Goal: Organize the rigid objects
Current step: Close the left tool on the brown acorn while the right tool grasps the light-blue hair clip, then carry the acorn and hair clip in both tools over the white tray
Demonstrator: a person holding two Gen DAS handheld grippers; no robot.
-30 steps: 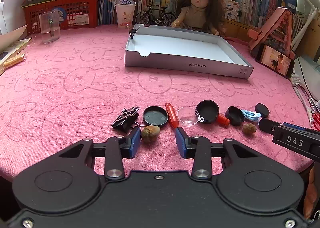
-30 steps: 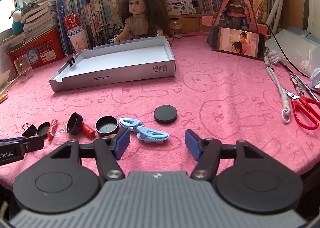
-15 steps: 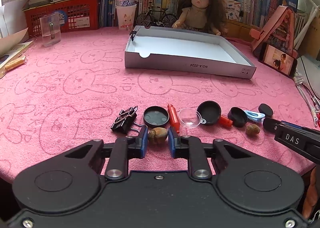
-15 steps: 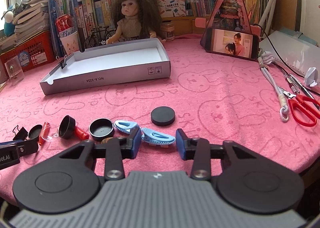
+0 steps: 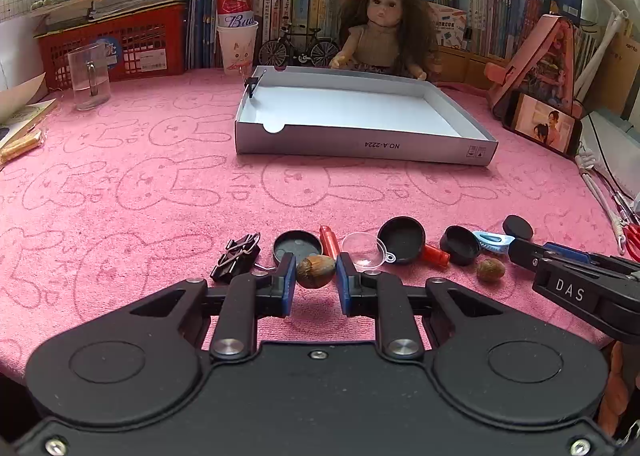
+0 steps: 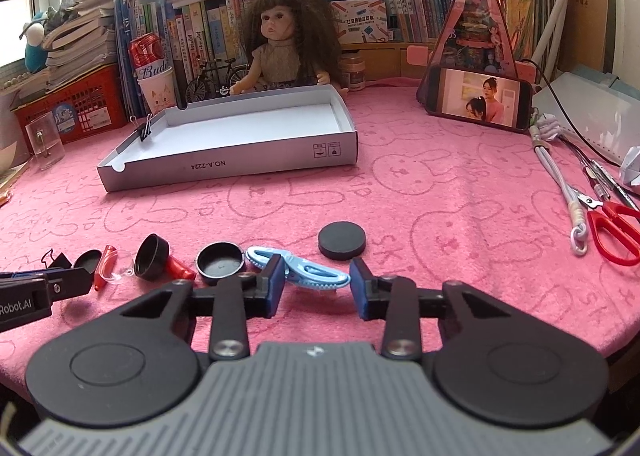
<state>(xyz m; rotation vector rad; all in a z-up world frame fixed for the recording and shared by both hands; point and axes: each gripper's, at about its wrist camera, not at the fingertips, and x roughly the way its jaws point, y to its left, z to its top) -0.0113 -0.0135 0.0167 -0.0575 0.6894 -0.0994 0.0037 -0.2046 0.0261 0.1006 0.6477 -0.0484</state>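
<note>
Gripping the nut (image 5: 315, 271) across its middle, our left hand-held gripper (image 5: 316, 282) clamps something hard, light and roll-prone; our right hand-held gripper (image 6: 317, 286) has just closed onto the blue clip (image 6: 316, 275).

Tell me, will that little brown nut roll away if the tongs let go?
Probably a bit. The nut looks round and smooth, so it could roll on the pink cloth, though the fuzzy cloth should stop it. It looks hard and light, so the left tongs likely won't crush it.

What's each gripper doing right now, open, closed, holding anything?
Left gripper: jaws just closed, shut on the brown nut.
Right gripper: jaws just closed, shut on the blue clip.
</note>
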